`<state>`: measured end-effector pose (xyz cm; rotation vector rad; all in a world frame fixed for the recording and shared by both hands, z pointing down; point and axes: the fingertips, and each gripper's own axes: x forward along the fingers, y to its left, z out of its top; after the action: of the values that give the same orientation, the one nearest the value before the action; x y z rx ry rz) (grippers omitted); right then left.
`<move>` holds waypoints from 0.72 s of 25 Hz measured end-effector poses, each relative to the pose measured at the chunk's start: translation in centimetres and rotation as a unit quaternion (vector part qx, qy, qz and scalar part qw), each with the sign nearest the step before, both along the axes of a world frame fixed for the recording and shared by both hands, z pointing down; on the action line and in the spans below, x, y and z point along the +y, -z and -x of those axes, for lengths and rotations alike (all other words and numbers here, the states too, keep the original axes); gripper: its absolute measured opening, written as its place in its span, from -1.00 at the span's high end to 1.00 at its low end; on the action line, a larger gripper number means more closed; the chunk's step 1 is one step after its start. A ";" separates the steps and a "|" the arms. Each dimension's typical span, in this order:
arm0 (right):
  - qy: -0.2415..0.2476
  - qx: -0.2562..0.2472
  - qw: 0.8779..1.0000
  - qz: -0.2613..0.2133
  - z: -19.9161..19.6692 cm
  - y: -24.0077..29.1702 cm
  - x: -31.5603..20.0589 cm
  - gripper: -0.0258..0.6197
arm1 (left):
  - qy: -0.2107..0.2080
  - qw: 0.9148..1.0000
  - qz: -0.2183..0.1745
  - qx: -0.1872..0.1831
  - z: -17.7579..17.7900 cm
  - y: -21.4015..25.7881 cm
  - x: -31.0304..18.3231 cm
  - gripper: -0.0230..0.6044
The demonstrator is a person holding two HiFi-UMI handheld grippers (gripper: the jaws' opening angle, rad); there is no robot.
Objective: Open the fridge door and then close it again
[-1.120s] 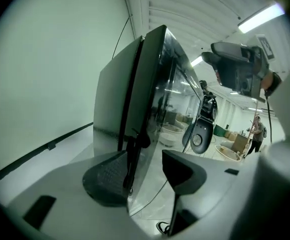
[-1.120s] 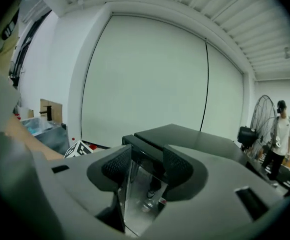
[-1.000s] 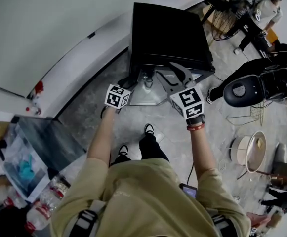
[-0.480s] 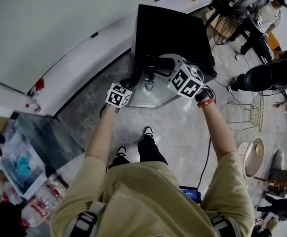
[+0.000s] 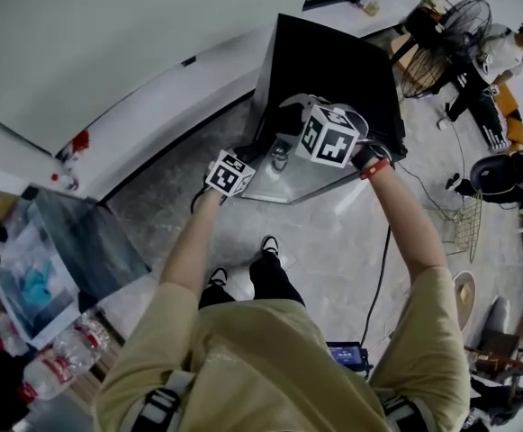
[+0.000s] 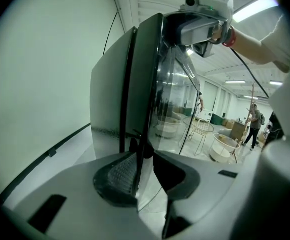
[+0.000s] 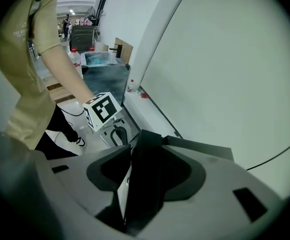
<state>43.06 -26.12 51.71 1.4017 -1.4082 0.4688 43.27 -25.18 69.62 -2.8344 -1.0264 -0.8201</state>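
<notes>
The left gripper (image 6: 144, 171) was clamped on the free edge of the door (image 6: 172, 99), low down. Its jaws had just closed further on it, and the left arm (image 5: 193, 241) reached forward, sloping gently down. The black fridge (image 5: 333, 61) stood on the floor (image 5: 333, 232), its glass door a little open. The right arm (image 5: 405, 214) reached over the top. The right gripper (image 7: 135, 179) pointed steeply down, and its jaws, just narrowing, pinched the door's top corner.

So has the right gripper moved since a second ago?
Yes. The right gripper has moved toward the fridge, from out over the floor onto the top edge of the fridge door; its jaws have just been closing with that edge between them.
</notes>
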 end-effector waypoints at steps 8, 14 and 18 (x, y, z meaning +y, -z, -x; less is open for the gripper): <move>-0.029 -0.030 0.999 0.009 -0.3 -0.5 -0.6 0.31 | -0.002 1.000 0.002 0.003 0.0 -0.1 -0.6 0.57; -0.039 -0.032 0.999 0.004 0.1 -0.4 -0.4 0.32 | 0.005 1.000 -0.004 0.002 0.3 -0.1 -0.3 0.57; -0.041 -0.024 0.999 0.006 0.0 -0.4 -0.4 0.33 | 0.013 1.000 -0.011 0.002 0.3 -0.1 -0.4 0.57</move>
<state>43.02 -26.57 52.16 1.4522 -1.3875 0.5661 42.99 -25.57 69.72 -2.8367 -0.9761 -0.8229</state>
